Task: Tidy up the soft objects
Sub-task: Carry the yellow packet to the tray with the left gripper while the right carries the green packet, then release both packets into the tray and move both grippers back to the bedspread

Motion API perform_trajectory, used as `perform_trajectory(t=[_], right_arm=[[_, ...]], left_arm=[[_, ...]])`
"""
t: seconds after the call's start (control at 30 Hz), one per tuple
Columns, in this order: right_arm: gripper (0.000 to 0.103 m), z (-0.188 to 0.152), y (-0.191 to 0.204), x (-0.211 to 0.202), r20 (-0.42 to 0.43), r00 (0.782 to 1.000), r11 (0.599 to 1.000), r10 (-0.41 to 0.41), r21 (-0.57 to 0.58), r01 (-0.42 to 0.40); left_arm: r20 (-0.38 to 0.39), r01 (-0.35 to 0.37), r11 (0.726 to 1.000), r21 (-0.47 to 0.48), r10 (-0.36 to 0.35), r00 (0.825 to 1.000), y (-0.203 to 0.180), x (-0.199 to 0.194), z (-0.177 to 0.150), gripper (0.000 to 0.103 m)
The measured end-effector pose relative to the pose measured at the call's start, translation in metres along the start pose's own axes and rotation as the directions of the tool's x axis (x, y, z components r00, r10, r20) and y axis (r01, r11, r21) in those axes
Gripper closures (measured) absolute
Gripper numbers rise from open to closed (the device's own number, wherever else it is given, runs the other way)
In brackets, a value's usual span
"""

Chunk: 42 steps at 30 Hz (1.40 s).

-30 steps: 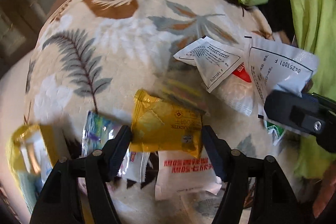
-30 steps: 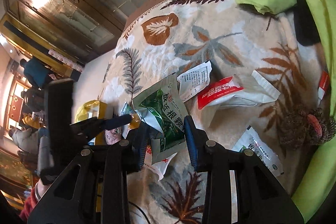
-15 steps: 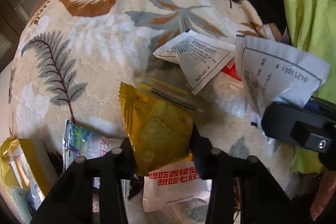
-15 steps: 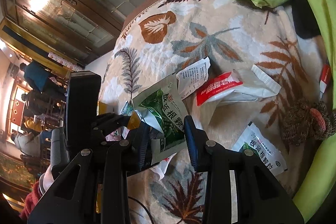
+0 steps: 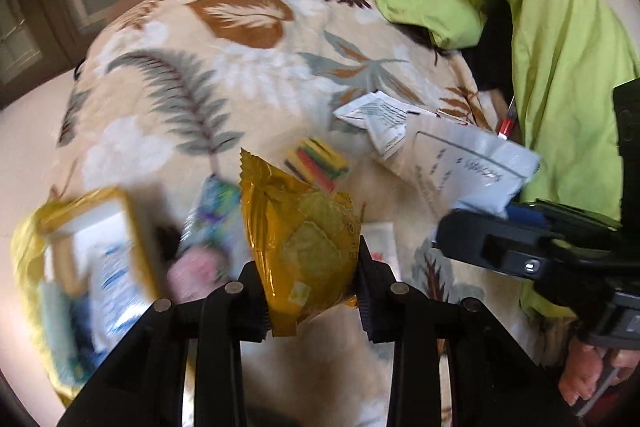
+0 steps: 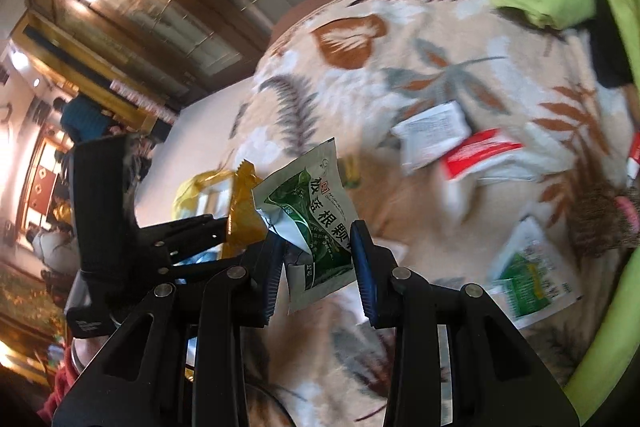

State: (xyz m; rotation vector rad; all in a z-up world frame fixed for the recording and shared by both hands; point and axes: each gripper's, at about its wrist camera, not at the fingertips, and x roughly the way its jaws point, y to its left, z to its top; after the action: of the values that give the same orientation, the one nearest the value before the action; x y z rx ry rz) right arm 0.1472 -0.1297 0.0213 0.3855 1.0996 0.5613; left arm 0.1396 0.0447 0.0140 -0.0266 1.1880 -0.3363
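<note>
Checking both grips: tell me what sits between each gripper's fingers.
Left wrist view: a yellow packet in the closing left gripper. Right wrist view: a green sachet in the right gripper.

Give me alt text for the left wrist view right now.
The left gripper, jaws closing, pinches a crinkled yellow snack packet lifted above a leaf-patterned blanket. Loose white sachets lie beyond it, a yellow bag sits at left, blurred, and the right gripper holds a white pouch beside green fabric.

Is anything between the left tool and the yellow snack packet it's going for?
No. The yellow packet already sits between the left tool's closing jaws, lifted off the blanket, with nothing else between them.
</note>
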Motion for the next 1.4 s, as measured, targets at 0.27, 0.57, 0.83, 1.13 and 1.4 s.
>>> perform_trajectory(t=[0.27,0.57,0.83,1.13,1.4], right_arm=[[0.070,-0.008,0.068,0.038,-0.069,0.996,0.993,0.056,-0.103,-0.063],[0.071,-0.006,0.142,0.101,-0.148,0.989,0.966,0.017,-0.253,-0.054],[0.071,-0.005,0.165,0.163,-0.179,0.972,0.924,-0.150,-0.375,0.074],[0.061,-0.009,0.163,0.183,-0.215,0.962,0.926,-0.166,-0.370,0.077],[0.061,-0.010,0.170,0.152,-0.196,0.976,0.944,-0.089,-0.329,0.020]], left_arm=[[0.028,-0.039,0.993,-0.114,0.043,0.999,0.062,-0.044,-0.037,0.070],[0.020,-0.040,0.980,-0.197,0.045,0.999,0.107,-0.061,-0.087,0.070],[0.017,0.015,0.963,-0.268,-0.011,1.000,0.131,-0.048,-0.112,0.070],[0.051,0.031,0.959,-0.281,-0.017,0.999,0.134,-0.046,-0.120,0.051],[0.087,0.000,0.961,-0.275,0.025,0.996,0.129,-0.067,-0.117,0.039]])
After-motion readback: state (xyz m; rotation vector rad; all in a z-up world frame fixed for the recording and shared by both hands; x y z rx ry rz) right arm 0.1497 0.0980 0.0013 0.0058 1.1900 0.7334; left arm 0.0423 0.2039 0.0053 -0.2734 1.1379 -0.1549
